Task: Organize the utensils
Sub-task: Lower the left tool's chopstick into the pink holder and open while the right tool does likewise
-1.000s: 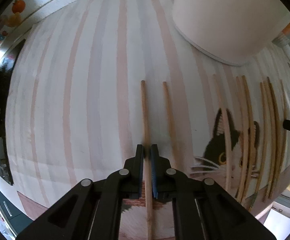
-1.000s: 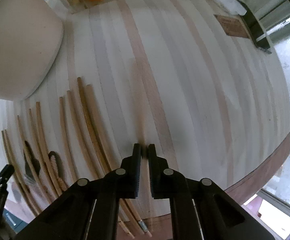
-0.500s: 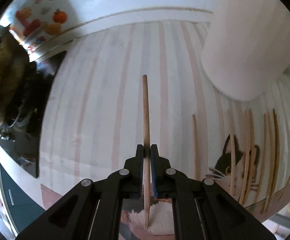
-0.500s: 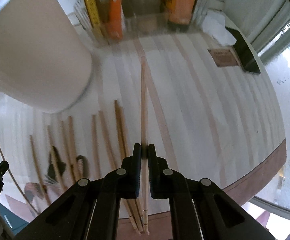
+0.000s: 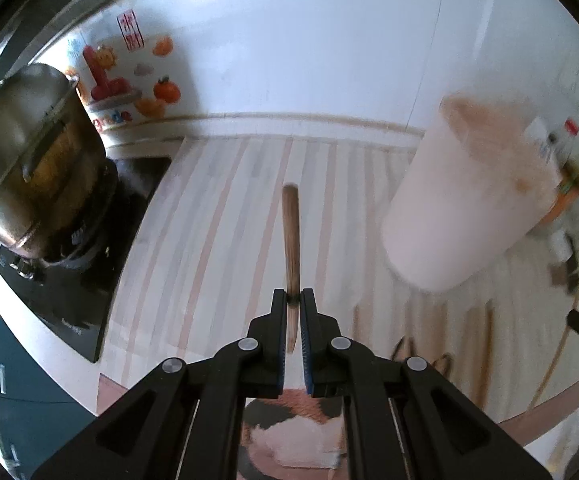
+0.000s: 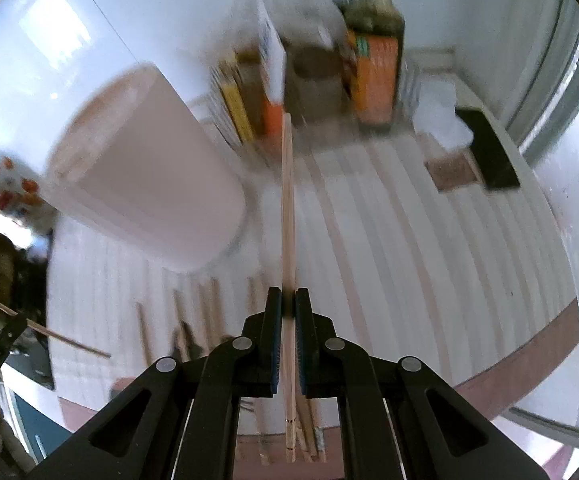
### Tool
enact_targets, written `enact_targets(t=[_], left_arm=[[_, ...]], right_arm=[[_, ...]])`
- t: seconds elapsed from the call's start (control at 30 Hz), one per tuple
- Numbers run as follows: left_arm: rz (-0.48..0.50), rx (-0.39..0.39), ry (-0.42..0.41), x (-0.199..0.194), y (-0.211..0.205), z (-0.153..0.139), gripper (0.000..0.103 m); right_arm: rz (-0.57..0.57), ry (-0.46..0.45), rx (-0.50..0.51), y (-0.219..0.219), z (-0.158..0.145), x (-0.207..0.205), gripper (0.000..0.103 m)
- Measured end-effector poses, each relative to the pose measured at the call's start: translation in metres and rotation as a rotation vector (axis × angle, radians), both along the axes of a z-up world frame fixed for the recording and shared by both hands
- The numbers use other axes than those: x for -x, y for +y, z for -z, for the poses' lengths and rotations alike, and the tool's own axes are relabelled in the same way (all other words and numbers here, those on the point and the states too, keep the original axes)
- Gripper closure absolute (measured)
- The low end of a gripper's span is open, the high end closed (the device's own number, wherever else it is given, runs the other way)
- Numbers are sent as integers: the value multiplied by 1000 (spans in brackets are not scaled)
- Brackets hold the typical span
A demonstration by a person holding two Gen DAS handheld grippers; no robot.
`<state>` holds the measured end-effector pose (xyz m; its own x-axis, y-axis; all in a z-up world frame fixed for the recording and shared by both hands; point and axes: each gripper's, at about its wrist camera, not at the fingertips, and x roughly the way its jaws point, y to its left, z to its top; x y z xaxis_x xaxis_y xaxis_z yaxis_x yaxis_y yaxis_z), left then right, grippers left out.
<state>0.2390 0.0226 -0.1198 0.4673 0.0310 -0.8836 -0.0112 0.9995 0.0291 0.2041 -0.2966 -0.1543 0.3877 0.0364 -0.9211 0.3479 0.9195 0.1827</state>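
My left gripper (image 5: 293, 300) is shut on a wooden chopstick (image 5: 291, 236) and holds it lifted above the striped mat, pointing away from me. My right gripper (image 6: 288, 300) is shut on another, paler chopstick (image 6: 287, 208), also lifted. A tall pale pink cup (image 5: 461, 200) stands on the mat, right of the left chopstick; in the right wrist view the cup (image 6: 145, 176) is to the left. Several more chopsticks (image 6: 205, 300) lie side by side on the mat near the front edge. The left gripper with its chopstick (image 6: 49, 332) shows at the left edge of the right wrist view.
A steel pot (image 5: 25, 152) sits on a black stove (image 5: 69, 280) at the left. Bottles and boxes (image 6: 373, 52) stand at the back by the wall. A black tray (image 6: 489, 148) and a brown pad (image 6: 453, 168) lie at the back right.
Both grippers have risen and tilted up with their chopsticks, from low over the mat to well above it. The right gripper took hold of its chopstick during this second.
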Motion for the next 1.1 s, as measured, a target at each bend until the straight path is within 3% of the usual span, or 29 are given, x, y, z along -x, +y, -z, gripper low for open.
enact_targets(t=[0.33,0.63,0.8,1.1], left_arm=[[22,154,-157,-17,-14,-96,99],[77,214,-271,-47,-41,-166,99],[103,236,-269,-77,-63,-174,99],[124,267,-158,-137,-91,-134,99]], right_arm=[[-35,-225,-47,9,-87,-29,96],[-61,-409,-35,19,-148,-100,96],[-65,-471,-24,21,-148,-144,96],[-50,-554,-56,20,-128,-204,96]])
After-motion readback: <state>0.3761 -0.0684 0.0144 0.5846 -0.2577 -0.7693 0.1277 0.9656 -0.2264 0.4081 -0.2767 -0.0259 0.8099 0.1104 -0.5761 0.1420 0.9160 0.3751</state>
